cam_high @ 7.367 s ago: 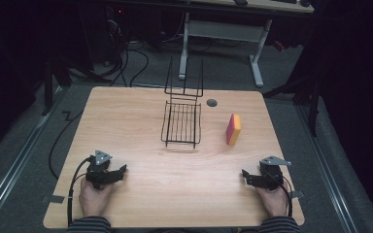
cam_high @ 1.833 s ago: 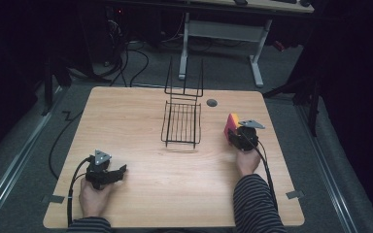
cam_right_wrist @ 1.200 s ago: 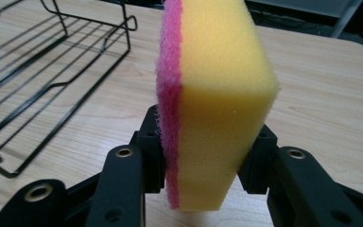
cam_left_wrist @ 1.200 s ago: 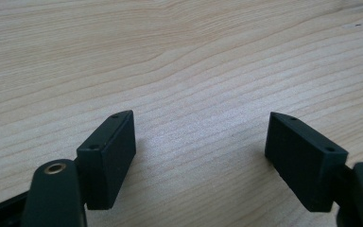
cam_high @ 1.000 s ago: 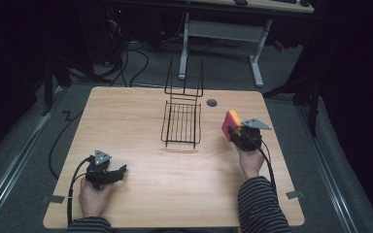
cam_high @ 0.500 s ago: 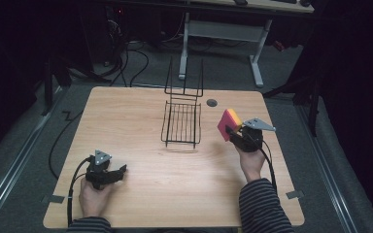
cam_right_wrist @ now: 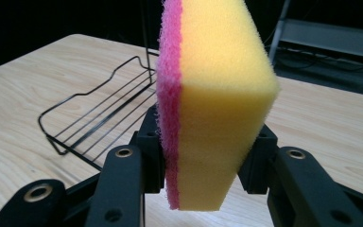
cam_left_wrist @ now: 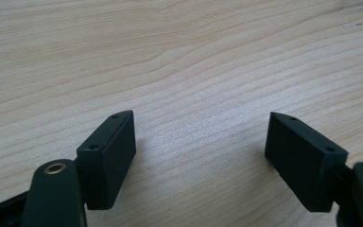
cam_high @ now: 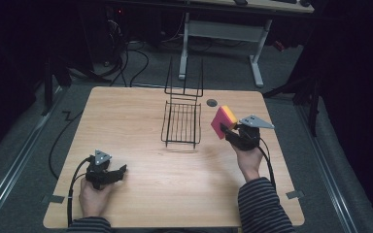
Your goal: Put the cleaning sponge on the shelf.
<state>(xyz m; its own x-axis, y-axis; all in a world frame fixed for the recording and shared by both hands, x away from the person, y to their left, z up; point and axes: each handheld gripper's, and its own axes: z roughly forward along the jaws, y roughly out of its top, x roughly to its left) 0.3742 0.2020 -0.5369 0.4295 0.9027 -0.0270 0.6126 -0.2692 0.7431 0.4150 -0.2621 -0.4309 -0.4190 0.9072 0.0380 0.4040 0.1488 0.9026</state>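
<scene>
The yellow foam sponge with a pink scouring face point(cam_high: 224, 121) had been lifted off the worktop point(cam_high: 141, 189) and was gripped upright by the right gripper point(cam_high: 231, 132), just right of the black wire basket point(cam_high: 181, 124), apparently bound there. Earlier it stood untouched. The left gripper point(cam_left_wrist: 201, 151) was kept near, fingers point(cam_left_wrist: 108, 158) open.

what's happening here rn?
A person at a wooden table works with a handheld gripper in each hand. The right gripper is shut on a yellow-and-pink sponge, held off the table just right of a black wire rack, which is empty. The left gripper rests near the table's front left with its jaws open and nothing between them. The sponge looks headed for the rack, but that's a guess.
</scene>
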